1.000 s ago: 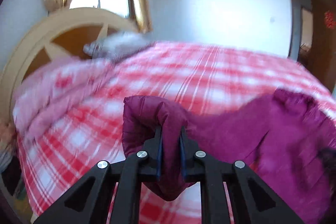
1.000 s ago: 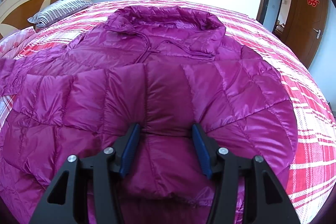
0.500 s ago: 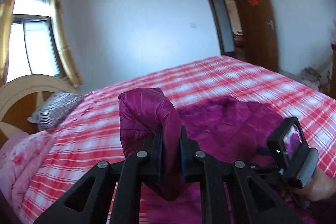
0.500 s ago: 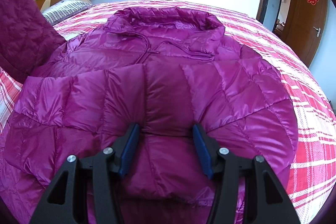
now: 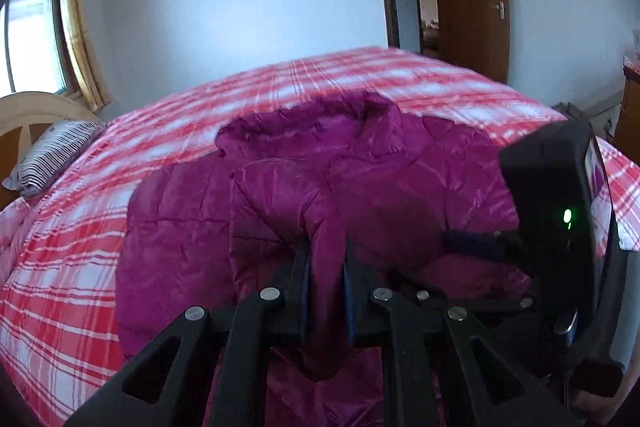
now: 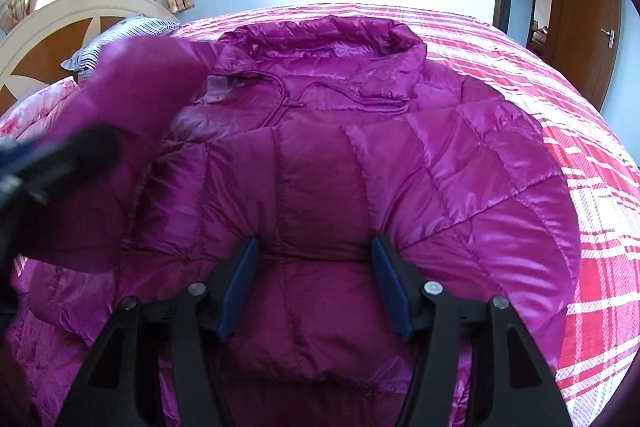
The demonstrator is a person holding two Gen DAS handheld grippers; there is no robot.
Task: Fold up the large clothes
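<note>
At the far left of the right wrist view, the wooden headboard [image 6: 60, 27] and a striped pillow [image 6: 104, 47] sit at the head of the bed, whose red-and-white plaid bedspread [image 6: 592, 187] carries the magenta quilted jacket [image 6: 400, 155]. The jacket lies spread flat with its collar pointing away toward the far wall and its hem nearest the cameras, so its long axis runs straight away from the viewer. Coming in from the left, the left gripper [image 5: 326, 259] is held low and roughly level over the jacket's body, its fingers drawn close together and pinching a fold of the jacket's sleeve [image 5: 280, 203], which bunches up ahead of the fingertips and drapes down between them. In the right wrist view that same sleeve [image 6: 132, 115] shows as a blurred magenta mass lifted over the jacket's left shoulder area. Further right, the right gripper [image 6: 314, 267] points forward along the jacket's centre line near the hem, tilted slightly downward, its blue-padded fingers [image 6: 240, 283] spread wide on either side of a quilted panel; whether the tips press into the fabric cannot be told. At the right edge, a brown wooden door [image 6: 588, 19] stands open.
</note>
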